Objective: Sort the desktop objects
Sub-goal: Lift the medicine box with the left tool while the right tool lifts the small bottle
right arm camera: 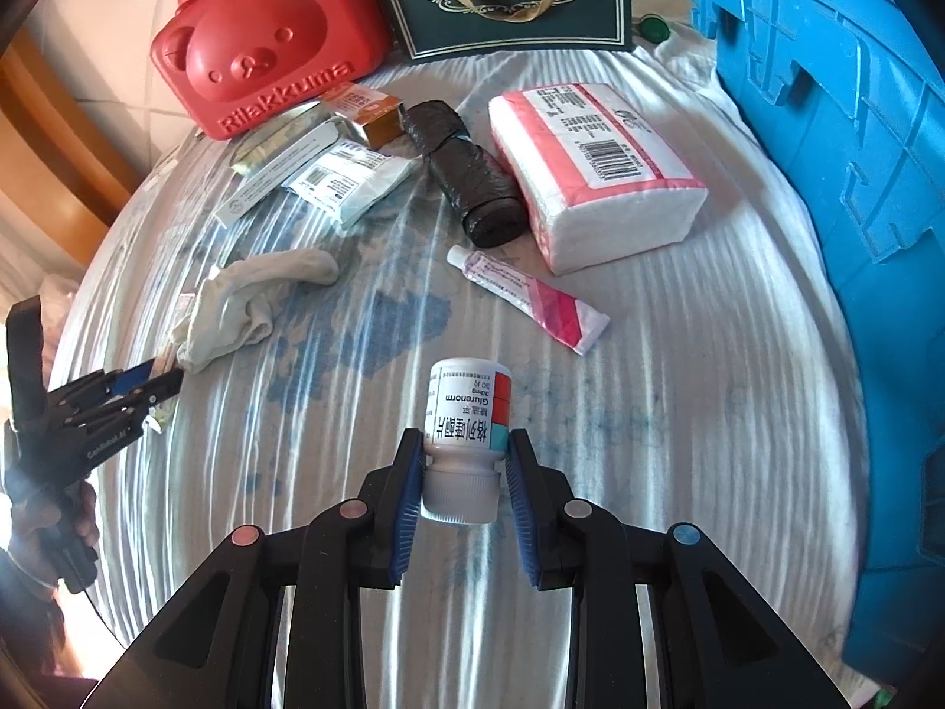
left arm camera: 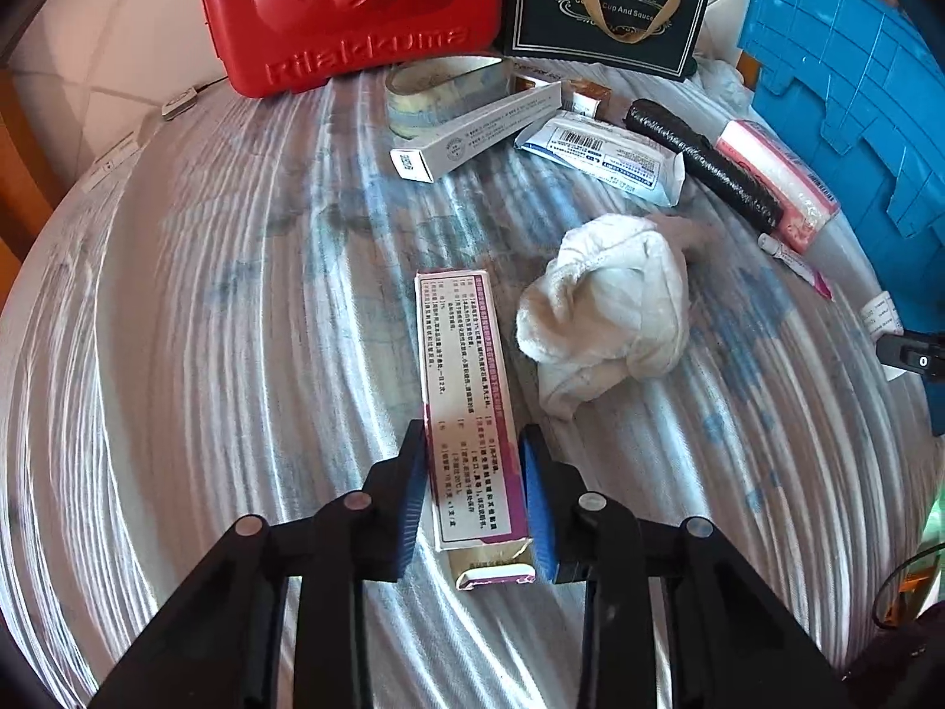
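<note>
Left fingers (left arm camera: 475, 443) grip a printed carton (left arm camera: 466, 407); right fingers (right arm camera: 466, 440) clamp a pill bottle (right arm camera: 466, 425).

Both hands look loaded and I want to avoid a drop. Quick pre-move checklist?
1. Right gripper shut on pill bottle: ok.
2. Left gripper shut on long medicine box: ok, pads at its sides.
3. Box end flap closed: not ok, it gapes.
4. Bottle cap seated: cannot tell.
5. White cloth clear of the box: ok, beside it.
6. Blue crate opening reachable: cannot tell, only its wall shows.
</note>
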The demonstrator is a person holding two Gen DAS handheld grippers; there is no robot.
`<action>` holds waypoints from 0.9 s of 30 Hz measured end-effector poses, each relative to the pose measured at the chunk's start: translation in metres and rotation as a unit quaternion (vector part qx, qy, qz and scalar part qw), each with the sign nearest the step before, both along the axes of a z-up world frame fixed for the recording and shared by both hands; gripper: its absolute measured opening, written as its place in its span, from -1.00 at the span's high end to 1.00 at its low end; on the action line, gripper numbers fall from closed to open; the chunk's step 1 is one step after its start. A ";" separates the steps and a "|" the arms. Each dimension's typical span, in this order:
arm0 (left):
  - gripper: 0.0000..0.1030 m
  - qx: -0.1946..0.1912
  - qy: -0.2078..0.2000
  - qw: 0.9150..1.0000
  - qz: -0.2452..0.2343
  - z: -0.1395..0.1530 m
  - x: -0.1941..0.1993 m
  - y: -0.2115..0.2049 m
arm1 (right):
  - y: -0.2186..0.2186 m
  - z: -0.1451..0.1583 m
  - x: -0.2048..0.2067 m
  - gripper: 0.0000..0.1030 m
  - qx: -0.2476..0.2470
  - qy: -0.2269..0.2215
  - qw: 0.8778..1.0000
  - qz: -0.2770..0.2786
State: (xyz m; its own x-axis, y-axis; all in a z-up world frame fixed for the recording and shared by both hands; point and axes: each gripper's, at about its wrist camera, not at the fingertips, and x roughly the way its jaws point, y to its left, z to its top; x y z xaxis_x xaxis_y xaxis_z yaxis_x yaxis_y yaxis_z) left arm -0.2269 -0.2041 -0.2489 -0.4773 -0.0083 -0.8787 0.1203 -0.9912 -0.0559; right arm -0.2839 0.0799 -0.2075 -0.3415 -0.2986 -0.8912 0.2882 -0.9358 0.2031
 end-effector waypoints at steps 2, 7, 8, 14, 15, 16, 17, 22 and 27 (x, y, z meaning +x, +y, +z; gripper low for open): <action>0.42 0.003 0.013 1.000 0.003 0.002 0.002 -0.004 | 0.002 0.005 0.001 0.47 0.000 0.006 1.000 -0.003; 0.42 -0.017 0.073 0.997 0.001 0.030 0.006 -0.005 | 0.006 0.022 0.006 0.47 -0.004 0.034 0.999 -0.009; 0.42 -0.018 0.088 0.996 -0.004 0.039 0.007 -0.002 | 0.006 0.028 0.008 0.47 -0.004 0.042 0.999 -0.010; 0.42 -0.040 0.163 0.984 -0.057 0.100 0.009 0.025 | 0.009 0.072 0.027 0.47 -0.009 0.097 0.995 -0.024; 0.42 -0.041 0.174 0.981 -0.070 0.112 0.010 0.032 | 0.009 0.081 0.032 0.47 -0.011 0.108 0.994 -0.028; 0.42 -0.044 0.186 0.978 -0.083 0.120 0.006 0.039 | 0.010 0.091 0.037 0.47 -0.012 0.120 0.992 -0.033; 0.42 -0.048 0.196 0.974 -0.098 0.127 0.004 0.047 | 0.010 0.101 0.043 0.47 -0.013 0.131 0.991 -0.037; 0.42 -0.053 0.245 0.948 -0.196 0.166 -0.009 0.110 | 0.021 0.159 0.073 0.47 -0.021 0.198 0.977 -0.070; 0.42 -0.028 0.301 0.912 -0.276 0.208 -0.021 0.177 | 0.056 0.218 0.108 0.47 -0.032 0.266 0.956 -0.121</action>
